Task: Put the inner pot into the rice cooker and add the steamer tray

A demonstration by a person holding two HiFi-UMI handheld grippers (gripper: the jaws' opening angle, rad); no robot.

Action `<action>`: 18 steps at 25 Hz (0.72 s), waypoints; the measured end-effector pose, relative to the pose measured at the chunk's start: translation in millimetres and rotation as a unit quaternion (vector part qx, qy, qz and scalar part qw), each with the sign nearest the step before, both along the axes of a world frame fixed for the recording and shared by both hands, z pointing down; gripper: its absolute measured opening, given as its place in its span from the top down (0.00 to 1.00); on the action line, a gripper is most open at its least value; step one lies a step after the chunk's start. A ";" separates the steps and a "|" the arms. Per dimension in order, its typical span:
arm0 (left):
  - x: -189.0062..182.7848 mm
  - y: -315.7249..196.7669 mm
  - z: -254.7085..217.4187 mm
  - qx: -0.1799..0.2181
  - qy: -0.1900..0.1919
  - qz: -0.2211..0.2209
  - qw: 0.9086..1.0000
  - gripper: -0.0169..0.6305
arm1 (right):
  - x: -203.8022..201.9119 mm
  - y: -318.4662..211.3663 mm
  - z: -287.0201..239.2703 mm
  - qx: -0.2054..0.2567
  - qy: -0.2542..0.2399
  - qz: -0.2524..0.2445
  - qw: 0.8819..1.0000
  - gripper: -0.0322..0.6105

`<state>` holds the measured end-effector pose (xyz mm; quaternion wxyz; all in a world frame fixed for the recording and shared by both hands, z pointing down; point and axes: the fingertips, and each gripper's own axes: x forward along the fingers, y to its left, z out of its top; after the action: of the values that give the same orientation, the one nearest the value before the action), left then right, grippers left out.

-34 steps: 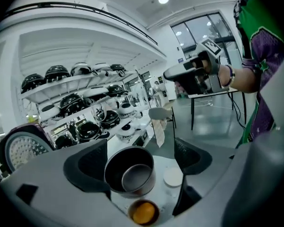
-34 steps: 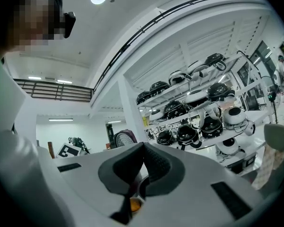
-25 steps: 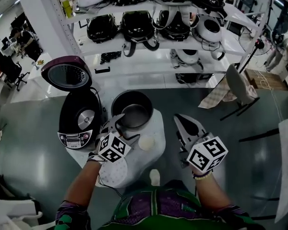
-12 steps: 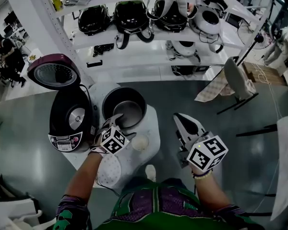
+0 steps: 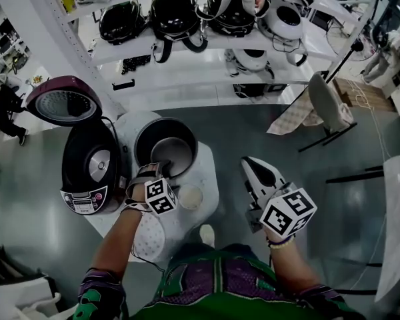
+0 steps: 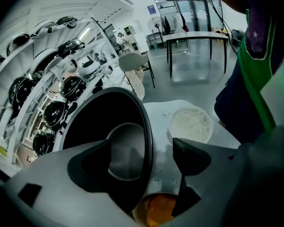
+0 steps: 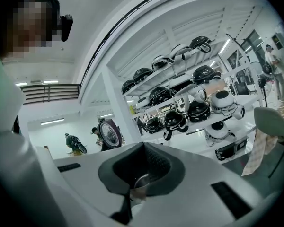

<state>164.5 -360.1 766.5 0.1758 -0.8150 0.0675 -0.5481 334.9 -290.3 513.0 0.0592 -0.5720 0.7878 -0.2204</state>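
The dark inner pot (image 5: 165, 149) stands on the small white table (image 5: 210, 179), right of the black rice cooker (image 5: 87, 172), whose purple lid (image 5: 63, 105) is up. My left gripper (image 5: 152, 173) is open at the pot's near rim. In the left gripper view, the left gripper (image 6: 146, 160) has one jaw inside the inner pot (image 6: 118, 145) and the other outside, not pressing. A white perforated steamer tray (image 5: 150, 237) lies at the table's near edge beside my left forearm. My right gripper (image 5: 253, 169) is shut on nothing, off the table to the right; the right gripper (image 7: 141, 176) points about level.
A small bowl of rice (image 5: 190, 196) sits just right of the left gripper, also the bowl (image 6: 191, 124). Something orange (image 6: 158, 209) shows below the jaws. Shelves of rice cookers (image 5: 187, 25) fill the back. A chair with cloth (image 5: 323, 109) stands at right.
My left gripper has come down and tipped steeper onto the pot's near rim. The right gripper has barely shifted. The head view has drifted, so the table sits further left.
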 end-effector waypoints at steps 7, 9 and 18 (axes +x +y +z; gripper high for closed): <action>-2.6 -1.7 4.5 0.022 -0.054 0.043 0.997 0.64 | 2.4 0.0 4.5 -0.002 -0.012 0.001 1.000 0.94; -2.9 3.8 7.2 0.021 -0.078 0.074 0.994 0.72 | 3.6 0.7 6.3 -0.005 -0.014 0.004 1.000 0.94; 0.0 18.0 7.3 -0.011 -0.093 0.082 0.992 0.89 | 8.7 9.5 2.5 0.001 -0.016 0.020 1.000 0.94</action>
<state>164.5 -342.1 773.9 0.2168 -0.7649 -0.0221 -0.6062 343.6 -280.7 515.5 0.0765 -0.5841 0.7754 -0.2274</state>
